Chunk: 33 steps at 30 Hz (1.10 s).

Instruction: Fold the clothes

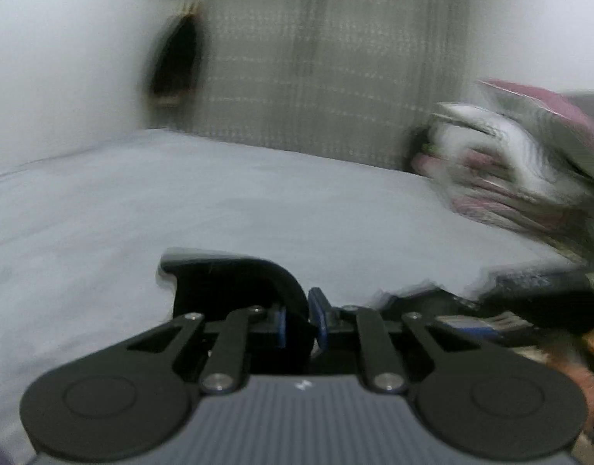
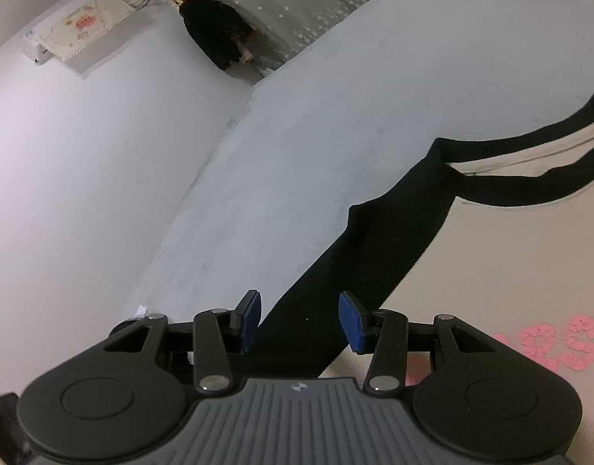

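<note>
2 states — left hand-held gripper clamps black sleeve, right hand-held gripper gapes above shirt.

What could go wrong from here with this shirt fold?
1. The left gripper pinches only a small bit of black fabric; it may slip out when pulled.
2. The right gripper is open over the black sleeve, so closing may grab the sheet underneath too.
</note>
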Motion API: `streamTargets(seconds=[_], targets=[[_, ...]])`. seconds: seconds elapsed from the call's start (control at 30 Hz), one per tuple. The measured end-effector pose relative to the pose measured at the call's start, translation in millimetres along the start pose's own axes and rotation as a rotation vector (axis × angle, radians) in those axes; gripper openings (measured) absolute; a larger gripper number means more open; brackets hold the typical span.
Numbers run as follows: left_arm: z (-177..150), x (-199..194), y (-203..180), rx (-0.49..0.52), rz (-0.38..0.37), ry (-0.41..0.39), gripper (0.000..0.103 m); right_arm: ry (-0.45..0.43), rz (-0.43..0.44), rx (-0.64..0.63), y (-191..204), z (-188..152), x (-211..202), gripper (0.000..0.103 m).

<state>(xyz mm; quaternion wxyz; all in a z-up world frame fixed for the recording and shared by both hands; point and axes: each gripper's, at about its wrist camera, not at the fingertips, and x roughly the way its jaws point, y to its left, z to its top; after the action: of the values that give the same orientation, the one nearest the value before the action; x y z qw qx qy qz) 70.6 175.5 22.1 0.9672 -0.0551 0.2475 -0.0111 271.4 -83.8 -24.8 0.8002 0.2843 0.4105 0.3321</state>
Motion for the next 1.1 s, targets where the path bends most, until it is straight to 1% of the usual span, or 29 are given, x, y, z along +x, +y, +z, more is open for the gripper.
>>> streamTargets(seconds=[0.1, 0.13, 0.17, 0.2, 0.23, 0.27, 0.3, 0.37, 0.47, 0.53, 0.63, 0.7, 0.77, 0.8, 0.87, 0.9, 0.93, 0.97, 1.0, 1.03, 1.07, 1.1], targets=[[-5.9, -5.4, -26.7, 0.131, -0.177, 0.046, 0.017, -0.011, 0.016, 0.018, -4.3, 2.4, -4.3, 0.045], [-8.8, -5.6, -35.1, 0.171, -0.215, 0.074, 0.018, -0.013, 0.018, 0.022, -5.5, 3.0, -5.2, 0.045], [-12.2, -4.7, -43.1, 0.209, -0.24, 0.112, 0.018, -0.016, 0.02, 0.027, -6.7, 3.6, -6.0, 0.045], [-15.4, -4.1, -49.7, 0.246, -0.257, 0.148, 0.02, -0.017, 0.02, 0.03, -7.8, 4.1, -6.0, 0.045], [-18.0, -4.8, -54.6, 0.279, -0.261, 0.176, 0.028, -0.017, 0.019, 0.033, -8.8, 4.4, -5.2, 0.045], [-20.2, -6.1, -59.1, 0.31, -0.257, 0.199, 0.036, -0.017, 0.017, 0.036, -9.8, 4.7, -4.5, 0.045], [-21.1, -8.4, -61.5, 0.33, -0.246, 0.21, 0.04, -0.017, 0.014, 0.037, -10.5, 5.0, -3.8, 0.045], [-18.9, -14.4, -62.3, 0.345, -0.219, 0.21, 0.052, -0.013, 0.007, 0.037, -11.1, 5.4, -2.5, 0.045], [-4.6, -19.9, -61.1, 0.277, -0.194, 0.19, 0.064, -0.015, -0.002, 0.039, -11.9, 6.4, -4.7, 0.045], [4.6, -19.6, -54.3, 0.206, -0.181, 0.187, 0.067, -0.021, -0.001, 0.043, -13.3, 7.1, -6.9, 0.045], [11.3, -13.3, -45.7, 0.114, -0.174, 0.205, 0.067, -0.025, 0.014, 0.057, -17.6, 6.5, -7.3, 0.045], [12.7, -4.3, -47.1, 0.086, -0.173, 0.213, 0.067, -0.006, 0.018, 0.058, -20.1, 5.5, -1.6, 0.045], [9.5, 2.4, -48.1, 0.08, -0.172, 0.211, 0.067, 0.019, 0.02, 0.057, -22.1, 4.1, 4.5, 0.045], [7.3, 6.6, -49.1, 0.077, -0.17, 0.212, 0.067, 0.031, 0.008, 0.043, -21.3, 3.0, 7.6, 0.044], [2.0, 15.9, -52.2, 0.074, -0.157, 0.216, 0.068, 0.053, -0.043, -0.013, -16.0, -0.2, 13.8, 0.038], [-0.5, 20.6, -54.3, 0.077, -0.146, 0.217, 0.068, 0.061, -0.069, -0.044, -12.8, -1.8, 16.0, 0.03], [-2.8, 24.4, -56.5, 0.085, -0.135, 0.215, 0.068, 0.066, -0.097, -0.08, -9.0, -3.6, 17.1, 0.015], [-4.9, 27.5, -59.2, 0.097, -0.124, 0.212, 0.069, 0.071, -0.124, -0.115, -5.3, -5.4, 18.3, 0.01], [-6.5, 30.2, -62.7, 0.112, -0.114, 0.208, 0.069, 0.074, -0.128, -0.131, -3.2, -6.0, 18.0, 0.01], [-7.7, 32.8, -66.6, 0.127, -0.105, 0.202, 0.069, 0.075, -0.109, -0.128, -2.7, -5.6, 16.2, 0.009], [-8.8, 34.3, -70.8, 0.145, -0.094, 0.193, 0.069, 0.077, -0.072, -0.12, -2.4, -4.6, 13.4, 0.008], [-9.7, 35.1, -75.2, 0.165, -0.082, 0.181, 0.07, 0.08, -0.017, -0.108, -2.3, -3.2, 9.6, 0.008]])
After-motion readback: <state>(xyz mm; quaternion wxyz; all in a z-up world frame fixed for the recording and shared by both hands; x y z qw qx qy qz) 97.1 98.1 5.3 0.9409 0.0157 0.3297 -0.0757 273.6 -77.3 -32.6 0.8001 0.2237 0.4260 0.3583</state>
